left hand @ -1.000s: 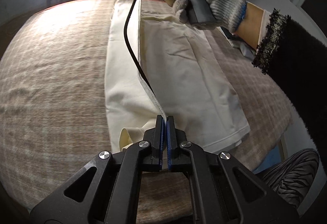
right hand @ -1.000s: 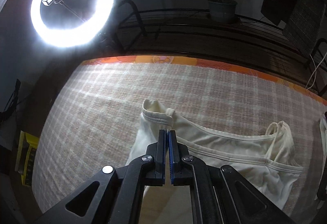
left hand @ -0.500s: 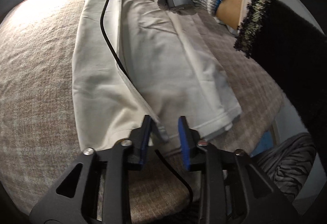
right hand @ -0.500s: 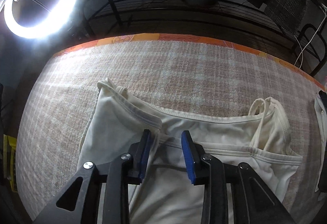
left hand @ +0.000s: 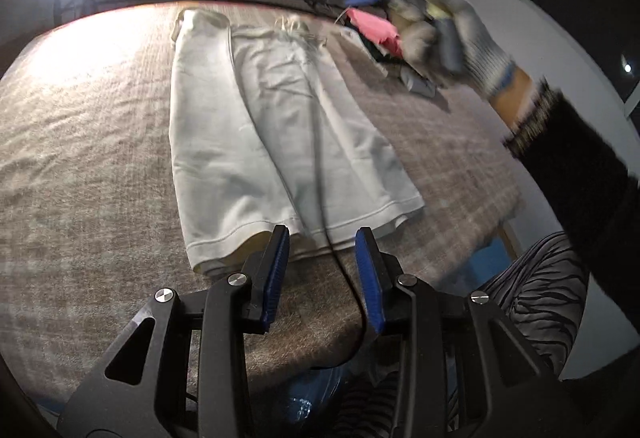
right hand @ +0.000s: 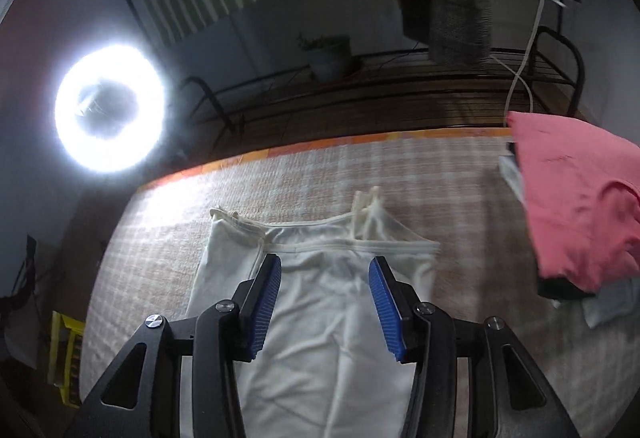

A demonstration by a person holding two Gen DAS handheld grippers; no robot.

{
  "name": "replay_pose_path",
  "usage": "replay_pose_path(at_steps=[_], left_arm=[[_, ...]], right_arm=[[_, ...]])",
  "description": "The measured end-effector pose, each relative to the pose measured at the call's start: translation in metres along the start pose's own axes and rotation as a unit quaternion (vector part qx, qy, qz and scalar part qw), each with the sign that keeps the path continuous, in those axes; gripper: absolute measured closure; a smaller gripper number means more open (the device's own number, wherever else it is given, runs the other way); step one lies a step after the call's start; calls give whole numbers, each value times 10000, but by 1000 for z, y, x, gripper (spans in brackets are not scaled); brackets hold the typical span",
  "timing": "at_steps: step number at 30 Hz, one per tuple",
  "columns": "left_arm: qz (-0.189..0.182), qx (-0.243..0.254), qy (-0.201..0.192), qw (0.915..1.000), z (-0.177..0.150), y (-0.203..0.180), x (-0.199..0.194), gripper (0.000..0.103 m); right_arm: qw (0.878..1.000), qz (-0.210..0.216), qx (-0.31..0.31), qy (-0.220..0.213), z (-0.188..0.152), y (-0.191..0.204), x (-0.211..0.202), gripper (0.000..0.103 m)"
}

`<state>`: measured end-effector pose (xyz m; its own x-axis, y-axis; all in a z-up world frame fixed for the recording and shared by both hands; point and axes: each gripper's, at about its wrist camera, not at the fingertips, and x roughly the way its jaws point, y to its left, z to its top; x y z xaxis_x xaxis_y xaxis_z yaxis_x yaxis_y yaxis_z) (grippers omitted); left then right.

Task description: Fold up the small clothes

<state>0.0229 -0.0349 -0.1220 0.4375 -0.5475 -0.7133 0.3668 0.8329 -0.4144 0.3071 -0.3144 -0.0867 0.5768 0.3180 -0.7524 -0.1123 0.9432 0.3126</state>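
A cream strappy top point(left hand: 256, 126) lies flat on the plaid blanket point(left hand: 80, 158), one long side folded over the middle. Its hem is nearest in the left wrist view. My left gripper point(left hand: 322, 238) is open and empty just above the hem. In the right wrist view the top point(right hand: 320, 310) shows with its straps point(right hand: 366, 204) at the far end. My right gripper point(right hand: 325, 272) is open and empty above the strap end. In the left wrist view the gloved hand point(left hand: 448, 34) that holds the right gripper is raised at the upper right, blurred.
A pile of clothes with a pink garment on top point(right hand: 580, 198) sits at the blanket's right side, also in the left wrist view point(left hand: 372, 26). A black cable point(left hand: 324, 198) crosses the top. A ring light point(right hand: 110, 108) and a metal rack point(right hand: 360, 86) stand beyond the far edge.
Both grippers were shut on the top's edge a second ago and have opened and let it go. The folded side now lies flat. Both grippers have pulled back and lifted.
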Motion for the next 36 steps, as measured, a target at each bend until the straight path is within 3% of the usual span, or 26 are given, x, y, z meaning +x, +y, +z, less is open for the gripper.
replay_pose_path(at_steps=[6, 12, 15, 21, 31, 34, 36], left_arm=[[489, 226, -183, 9984, 3, -5, 0, 69], [686, 183, -69, 9975, 5, -7, 21, 69], [726, 227, -94, 9971, 8, -15, 33, 69], [737, 925, -183, 9928, 16, -61, 64, 69], [567, 1811, 378, 9811, 8, -129, 139, 68], [571, 1950, 577, 9774, 3, -140, 157, 53], [693, 1976, 614, 9759, 1, -143, 167, 49]], right_arm=[[9989, 95, 150, -444, -35, -29, -74, 53], [9973, -4, 171, -711, -59, -49, -116, 50], [9972, -4, 169, -731, -67, -61, -122, 50], [9973, 59, 128, -716, -80, -84, -132, 50], [9974, 109, 191, -691, -90, -120, -142, 50], [9975, 162, 301, -618, -89, -130, -135, 50], [9974, 249, 386, -557, -86, -134, -128, 50]])
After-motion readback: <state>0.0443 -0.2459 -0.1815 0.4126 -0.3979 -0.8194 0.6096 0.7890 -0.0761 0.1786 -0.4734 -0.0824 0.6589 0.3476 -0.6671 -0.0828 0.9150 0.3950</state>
